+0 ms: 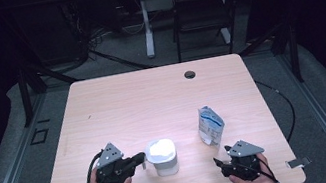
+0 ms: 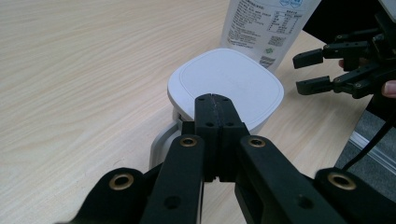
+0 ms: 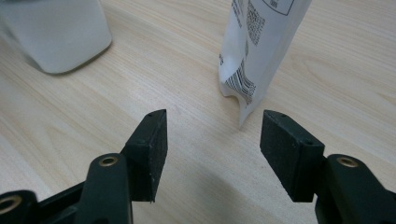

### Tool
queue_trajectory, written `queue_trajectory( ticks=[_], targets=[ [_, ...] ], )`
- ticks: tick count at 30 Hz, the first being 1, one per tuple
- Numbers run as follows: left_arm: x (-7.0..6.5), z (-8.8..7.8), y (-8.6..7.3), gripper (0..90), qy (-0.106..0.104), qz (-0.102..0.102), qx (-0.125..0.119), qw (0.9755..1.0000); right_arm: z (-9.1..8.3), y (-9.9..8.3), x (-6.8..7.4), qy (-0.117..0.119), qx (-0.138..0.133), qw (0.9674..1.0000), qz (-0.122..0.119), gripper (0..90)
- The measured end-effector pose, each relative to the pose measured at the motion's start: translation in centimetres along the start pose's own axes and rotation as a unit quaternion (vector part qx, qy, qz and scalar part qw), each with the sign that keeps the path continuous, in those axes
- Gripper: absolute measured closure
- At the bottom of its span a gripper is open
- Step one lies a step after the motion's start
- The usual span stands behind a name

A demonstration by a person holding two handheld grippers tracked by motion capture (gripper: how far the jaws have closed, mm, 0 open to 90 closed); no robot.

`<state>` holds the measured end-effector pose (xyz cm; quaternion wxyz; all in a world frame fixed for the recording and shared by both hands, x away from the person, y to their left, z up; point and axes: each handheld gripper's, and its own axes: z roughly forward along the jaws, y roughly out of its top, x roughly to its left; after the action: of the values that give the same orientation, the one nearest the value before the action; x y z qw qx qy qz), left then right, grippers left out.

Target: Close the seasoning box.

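The left hand-held gripper (image 2: 215, 100) is clenched, its jaws pressed together at the near edge of a white lidded container (image 2: 226, 86); whether it pinches the handle below is hidden. The lid is on. The right hand-held gripper (image 3: 212, 154) is released, jaws spread, nothing between them, with a white pouch (image 3: 261, 51) standing on the worktop (image 1: 152, 98) just ahead of it, untouched. Judging by this, the work has barely begun: the pouch is not yet grasped and the container is unopened.
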<state>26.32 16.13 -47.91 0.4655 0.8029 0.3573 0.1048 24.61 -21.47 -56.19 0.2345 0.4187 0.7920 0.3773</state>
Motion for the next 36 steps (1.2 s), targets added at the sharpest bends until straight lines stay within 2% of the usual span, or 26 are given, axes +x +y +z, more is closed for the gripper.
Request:
queue_trajectory(
  ticks=[7, 16, 20, 24, 36],
  targets=[
    [0.4, -0.5, 0.0, 90.0, 0.005, -0.001, -0.003, 1.0, -0.1, 0.1, -0.1, 0.0, 0.004, 1.0, -0.003, 41.2],
    [2.0, -1.0, -0.7, 90.0, 0.024, -0.028, -0.007, 0.9993, -0.3, 0.1, -0.1, 0.0, 0.001, 1.0, -0.002, 41.2],
    [2.9, -1.1, -1.1, 90.0, 0.033, -0.037, -0.001, 0.9988, -0.2, 0.1, -0.1, 0.0, 0.004, 1.0, -0.004, 41.2],
    [4.0, -1.1, -1.9, 90.0, 0.046, -0.056, -0.002, 0.9974, -0.2, 0.1, 0.0, 0.0, 0.002, 1.0, -0.004, 41.2],
    [6.5, -1.0, -3.8, 90.0, 0.077, -0.084, 0.008, 0.9935, -0.1, 0.1, 0.1, 0.001, 0.004, 1.0, -0.003, 41.1]
  ],
)
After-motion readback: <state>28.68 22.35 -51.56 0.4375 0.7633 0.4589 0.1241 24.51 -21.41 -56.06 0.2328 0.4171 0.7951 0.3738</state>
